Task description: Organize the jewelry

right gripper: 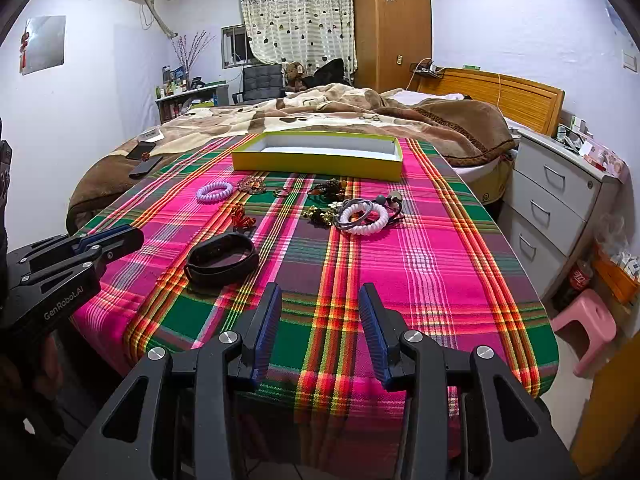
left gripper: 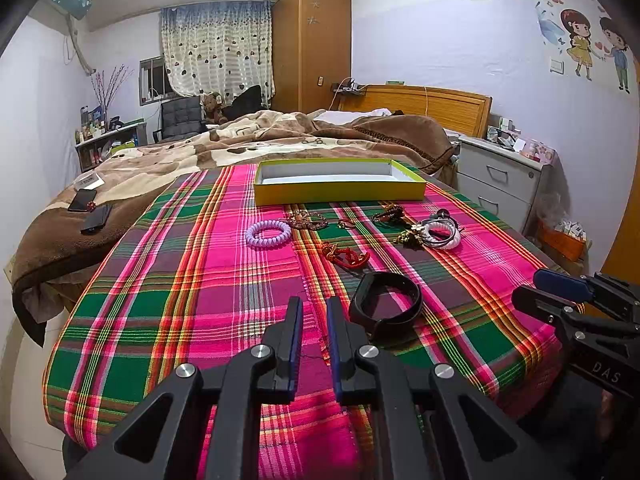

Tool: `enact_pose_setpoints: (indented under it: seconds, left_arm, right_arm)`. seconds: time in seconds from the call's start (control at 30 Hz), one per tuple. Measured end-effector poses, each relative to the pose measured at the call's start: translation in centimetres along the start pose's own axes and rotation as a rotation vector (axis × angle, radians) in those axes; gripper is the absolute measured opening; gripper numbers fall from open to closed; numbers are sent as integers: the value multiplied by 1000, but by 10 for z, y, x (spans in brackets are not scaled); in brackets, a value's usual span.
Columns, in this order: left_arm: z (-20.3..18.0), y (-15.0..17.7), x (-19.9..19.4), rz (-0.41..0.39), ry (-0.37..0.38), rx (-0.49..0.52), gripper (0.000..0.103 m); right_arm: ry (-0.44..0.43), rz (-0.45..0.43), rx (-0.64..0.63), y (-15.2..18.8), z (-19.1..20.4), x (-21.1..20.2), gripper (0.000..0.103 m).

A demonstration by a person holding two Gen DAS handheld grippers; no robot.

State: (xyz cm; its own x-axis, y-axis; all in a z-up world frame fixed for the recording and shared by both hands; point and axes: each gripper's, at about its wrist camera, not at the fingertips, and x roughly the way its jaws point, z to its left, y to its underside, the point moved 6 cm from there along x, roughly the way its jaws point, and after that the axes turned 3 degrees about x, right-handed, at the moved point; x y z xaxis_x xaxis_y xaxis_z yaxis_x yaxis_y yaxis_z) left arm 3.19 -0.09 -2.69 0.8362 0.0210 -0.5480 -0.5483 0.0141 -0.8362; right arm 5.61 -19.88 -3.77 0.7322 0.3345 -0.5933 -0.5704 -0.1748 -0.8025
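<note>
Several jewelry pieces lie scattered on the plaid cloth (right gripper: 420, 264) covering the tabletop: a black wristband (right gripper: 222, 258) nearest, a red knotted ornament (left gripper: 346, 257), a lilac coil hair tie (left gripper: 268, 234), a white coil hair tie (right gripper: 366, 218) among grey bands, and small gold and amber bits between them. Yellow box (right gripper: 320, 154), empty, white inside, sits at the far edge, beyond all the pieces. Nothing lies between the wristband and either tool. Behind the tabletop: a bed with brown blanket (left gripper: 280, 140), two phones on it, wooden wardrobe (right gripper: 392, 24), white drawers (right gripper: 556, 200) to the right, pink stool (right gripper: 588, 328) on the floor. Left gripper (left gripper: 313, 304) hovers low, angled down, jaws narrow with a slim gap, nothing between them, wristband just to its right. Right gripper (right gripper: 320, 292) hovers alongside, jaws wide, empty.
</note>
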Motion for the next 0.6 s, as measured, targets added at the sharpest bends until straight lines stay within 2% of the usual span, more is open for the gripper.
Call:
enact_pose_setpoints:
  seconds: [0.3, 0.6]
  left_arm:
    - [-2, -3, -2, 1, 3, 0, 11]
    - [-6, -7, 8, 11, 58, 1, 11]
  right_arm:
    - [1, 1, 0, 0, 0, 0, 41]
    - [6, 1, 3, -3, -1, 4, 41]
